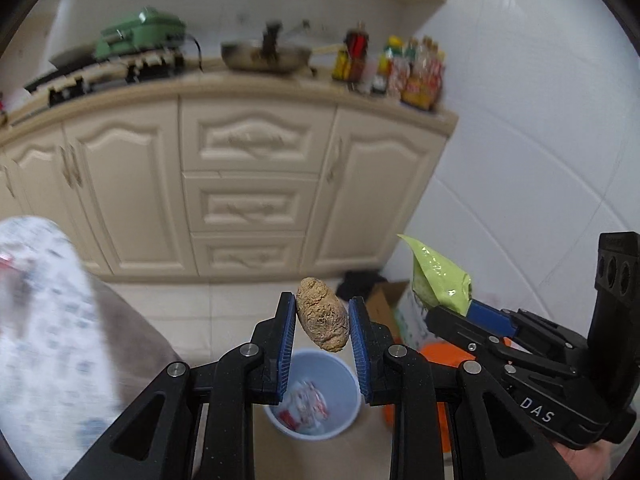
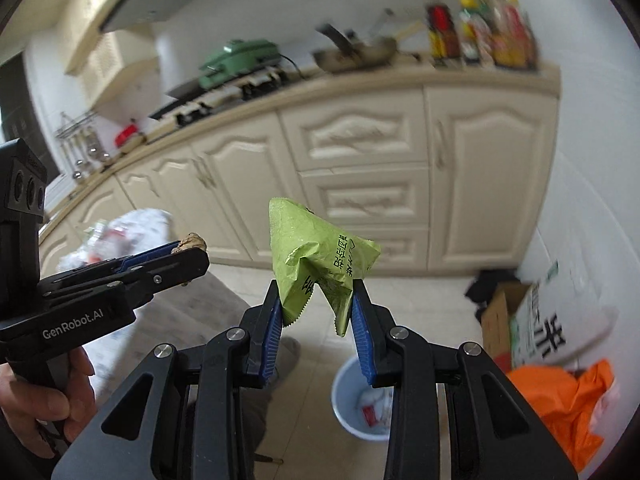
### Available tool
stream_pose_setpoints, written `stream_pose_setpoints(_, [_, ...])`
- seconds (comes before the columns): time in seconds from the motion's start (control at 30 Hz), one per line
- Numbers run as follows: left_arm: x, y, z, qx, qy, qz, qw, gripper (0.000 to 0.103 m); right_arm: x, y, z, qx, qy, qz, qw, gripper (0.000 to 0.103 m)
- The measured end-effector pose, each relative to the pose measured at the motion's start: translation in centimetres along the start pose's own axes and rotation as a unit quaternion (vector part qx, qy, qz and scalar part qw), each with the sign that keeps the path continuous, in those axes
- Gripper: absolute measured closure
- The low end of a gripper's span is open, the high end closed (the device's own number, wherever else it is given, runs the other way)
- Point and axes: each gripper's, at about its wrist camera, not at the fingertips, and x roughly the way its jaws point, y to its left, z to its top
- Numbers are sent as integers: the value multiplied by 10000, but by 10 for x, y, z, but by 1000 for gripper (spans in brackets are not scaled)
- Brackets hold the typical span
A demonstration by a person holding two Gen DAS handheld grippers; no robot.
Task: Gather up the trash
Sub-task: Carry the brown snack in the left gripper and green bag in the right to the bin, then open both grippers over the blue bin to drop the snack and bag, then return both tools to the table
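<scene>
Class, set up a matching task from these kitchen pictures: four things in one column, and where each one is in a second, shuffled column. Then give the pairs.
Things:
1. brown lump
2. green wrapper
3. white bin
4. frying pan

Places:
A. on the countertop
B. in the right gripper
C. on the floor
D. in the left gripper

Pairs: 1-D, 2-B, 3-C, 4-A

bright, even daylight; blurred, fisheye-warped edges

Left gripper [image 1: 322,322] angled downward, jaws clamped on something, right gripper [image 2: 318,312] beside it, also clamped, hand [image 2: 44,396] on left grip
</scene>
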Motion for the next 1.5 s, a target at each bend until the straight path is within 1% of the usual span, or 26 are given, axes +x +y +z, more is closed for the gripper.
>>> stream_pose_setpoints(0.13, [65,-3,14,33,485,-28,9988,80,28,-31,-19,265,326,-47,9991,70])
stream_pose_setpoints(0.2, [99,-3,21,23,738,-51,9973,80,50,-48,-28,405,533,-36,9977,70])
stream_pose_setpoints(0.27, [130,-4,23,0,1010,-93,9948,79,68,-59,-35,501,720,-60,9961,68])
stream_pose_setpoints(0.37, [179,-1,28,-8,1391,-41,9903,78,94,-76,-47,681,979,-89,9928,67])
stream_pose_setpoints(0.43, [203,1,31,-61,1567,-7,9876,74,109,-86,-53,842,1136,-63,9899,61])
stream_pose_setpoints(0.47, [215,3,34,-78,1676,38,9858,65,120,-94,-59,973,1256,-129,9872,60])
stream_pose_setpoints(0.5, [222,5,36,-98,1715,83,9851,51,125,-99,-63,1030,1297,-180,9860,57])
stream_pose_setpoints(0.53, [225,6,36,-117,1725,123,9849,42,130,-105,-67,1128,1340,-198,9843,50])
stream_pose_setpoints(0.57, [228,8,38,-139,1713,172,9850,28,133,-110,-70,1241,1356,-177,9828,46])
stream_pose_setpoints(0.6, [230,10,41,-155,1674,273,9854,18,133,-112,-73,1325,1350,-140,9818,36])
stream_pose_setpoints(0.63, [229,9,40,-148,1634,353,9858,15,134,-114,-75,1391,1342,-110,9811,27])
stream_pose_setpoints(0.67, [229,9,40,-147,1594,419,9862,12,133,-116,-77,1443,1332,-148,9804,23])
stream_pose_setpoints(0.73, [228,9,43,-175,1596,485,9858,11,130,-116,-78,1444,1319,-236,9804,16])
stream_pose_setpoints(0.77, [226,7,44,-182,1571,532,9860,11,128,-116,-78,1466,1312,-265,9801,13])
stream_pose_setpoints(0.8, [222,7,44,-185,1546,547,9863,9,125,-117,-78,1495,1299,-304,9797,2])
stream_pose_setpoints(0.83, [218,6,44,-195,1506,560,9868,9,123,-117,-77,1512,1287,-377,9794,0])
stream_pose_setpoints(0.9, [213,0,48,-151,1403,649,9879,6,117,-116,-75,1514,1291,-569,9783,0])
stream_pose_setpoints(0.93, [211,-4,49,-110,1356,666,9885,6,116,-117,-75,1526,1286,-595,9781,0])
stream_pose_setpoints(1.03, [182,-5,34,-93,1230,659,9902,6,102,-112,-69,1535,1169,-652,9790,0])
stream_pose_setpoints(1.13, [158,-7,33,-139,1038,649,9924,6,87,-102,-61,1471,1029,-643,9816,0])
stream_pose_setpoints(1.17, [132,-7,22,-168,964,625,9932,6,83,-99,-59,1459,987,-637,9823,0])
stream_pose_setpoints(1.23, [106,-5,21,-206,811,599,9947,6,68,-90,-50,1413,820,-604,9847,0])
stream_pose_setpoints(1.37, [38,4,12,-202,407,614,9971,6,41,-65,-30,1278,490,-495,9893,0])
stream_pose_setpoints(1.47, [-17,13,7,-260,25,616,9978,1,25,-43,-14,1120,304,-384,9925,0])
stream_pose_setpoints(1.5, [-34,16,5,-283,-85,628,9976,1,19,-30,-7,1015,218,-334,9940,0])
